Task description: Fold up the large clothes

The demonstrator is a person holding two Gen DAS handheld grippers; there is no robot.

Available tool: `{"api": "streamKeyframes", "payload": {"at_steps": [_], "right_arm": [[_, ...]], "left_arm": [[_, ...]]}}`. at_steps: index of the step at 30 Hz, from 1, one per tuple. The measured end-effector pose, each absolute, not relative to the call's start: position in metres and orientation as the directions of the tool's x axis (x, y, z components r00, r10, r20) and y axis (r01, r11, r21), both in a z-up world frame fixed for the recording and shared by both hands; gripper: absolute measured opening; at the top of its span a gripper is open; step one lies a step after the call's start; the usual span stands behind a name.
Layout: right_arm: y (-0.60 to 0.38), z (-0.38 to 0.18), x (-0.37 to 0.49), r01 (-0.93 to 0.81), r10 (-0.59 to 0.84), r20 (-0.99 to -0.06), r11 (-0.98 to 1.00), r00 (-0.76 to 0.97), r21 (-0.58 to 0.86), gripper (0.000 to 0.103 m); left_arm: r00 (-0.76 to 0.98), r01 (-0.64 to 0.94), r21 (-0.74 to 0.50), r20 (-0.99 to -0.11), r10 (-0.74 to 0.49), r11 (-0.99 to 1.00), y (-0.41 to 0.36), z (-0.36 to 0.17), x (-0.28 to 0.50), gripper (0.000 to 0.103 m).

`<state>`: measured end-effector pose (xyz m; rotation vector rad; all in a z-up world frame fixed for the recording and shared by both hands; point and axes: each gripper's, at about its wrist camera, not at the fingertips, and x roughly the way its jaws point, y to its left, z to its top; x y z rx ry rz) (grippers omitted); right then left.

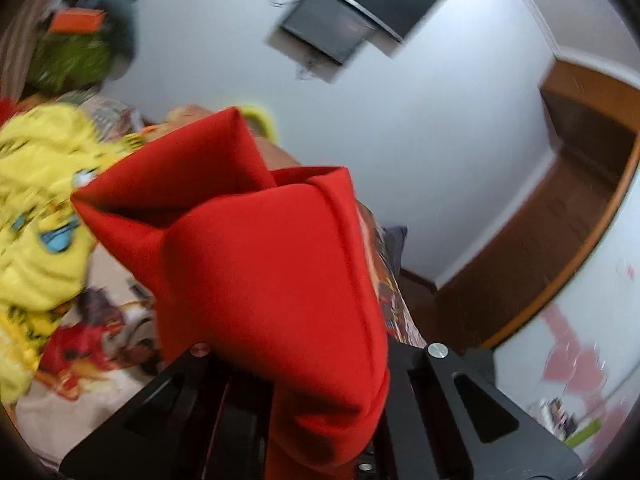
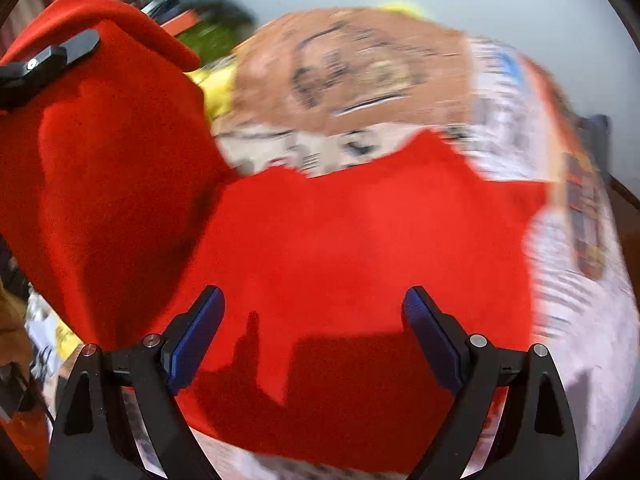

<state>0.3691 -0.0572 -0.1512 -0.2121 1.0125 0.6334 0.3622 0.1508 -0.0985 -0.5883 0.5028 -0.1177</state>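
Observation:
A large red garment (image 2: 352, 248) lies spread on a patterned bedspread (image 2: 352, 68). My left gripper (image 1: 304, 360) is shut on a bunched fold of the red garment (image 1: 264, 264) and holds it lifted; the cloth hides its fingertips. In the right wrist view the left gripper (image 2: 52, 60) shows at the upper left with the raised red cloth around it. My right gripper (image 2: 314, 320) is open and empty, its blue pads (image 2: 196, 336) spread wide just above the flat part of the garment.
A yellow cartoon-print cloth (image 1: 36, 216) lies on the bed at the left. A green and dark pile (image 1: 84, 52) is behind it. A white wall with a dark TV (image 1: 360, 12) and a wooden door frame (image 1: 576, 216) stand beyond the bed.

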Motion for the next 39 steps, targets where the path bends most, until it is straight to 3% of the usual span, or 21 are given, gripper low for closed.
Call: {"api": "streamKeyframes", "payload": {"at_steps": [5,12,15,20,22,26,28,30,39], "right_arm": [[-0.117,-0.142,0.371,-0.504,0.317,-0.834,0.862,0.451,0.054,0.090],[-0.184,-0.142,0.373,-0.381,0.266,-0.833,0.922,0.485,0.073,0.090],[-0.204,-0.143,0.371,-0.343,0.265,-0.832,0.934,0.487,0.096,0.090],[-0.226,-0.144,0.365,-0.299,0.257,-0.833,0.947,0.491,0.116,0.090],[-0.232,-0.143,0.363,-0.287,0.253,-0.832,0.951,0.494,0.119,0.090],[-0.239,-0.134,0.356,-0.280,0.262,-0.823,0.951,0.505,0.132,0.090],[-0.241,-0.129,0.353,-0.283,0.266,-0.815,0.950,0.514,0.131,0.090],[-0.240,-0.124,0.350,-0.288,0.272,-0.808,0.948,0.522,0.133,0.090],[-0.217,-0.099,0.333,-0.364,0.331,-0.772,0.921,0.543,0.139,0.090]], "left_arm": [[0.811,0.070,-0.468,-0.487,-0.324,0.881,0.080,-0.102,0.396,0.002],[0.588,0.223,-0.350,-0.697,-0.412,0.910,-0.023,-0.165,0.423,0.001],[0.496,0.286,-0.292,-0.770,-0.402,0.913,-0.056,-0.195,0.414,0.001],[0.447,0.339,-0.214,-0.820,-0.357,0.916,-0.078,-0.215,0.402,0.002],[0.447,0.345,-0.206,-0.822,-0.354,0.916,-0.078,-0.213,0.400,0.005],[0.415,0.352,-0.238,-0.827,-0.379,0.905,-0.074,-0.212,0.393,0.023],[0.407,0.362,-0.234,-0.831,-0.379,0.902,-0.074,-0.210,0.391,0.035],[0.394,0.387,-0.234,-0.833,-0.389,0.892,-0.074,-0.205,0.380,0.058],[0.459,0.387,-0.099,-0.841,-0.285,0.917,-0.044,-0.178,0.333,0.062]]}}
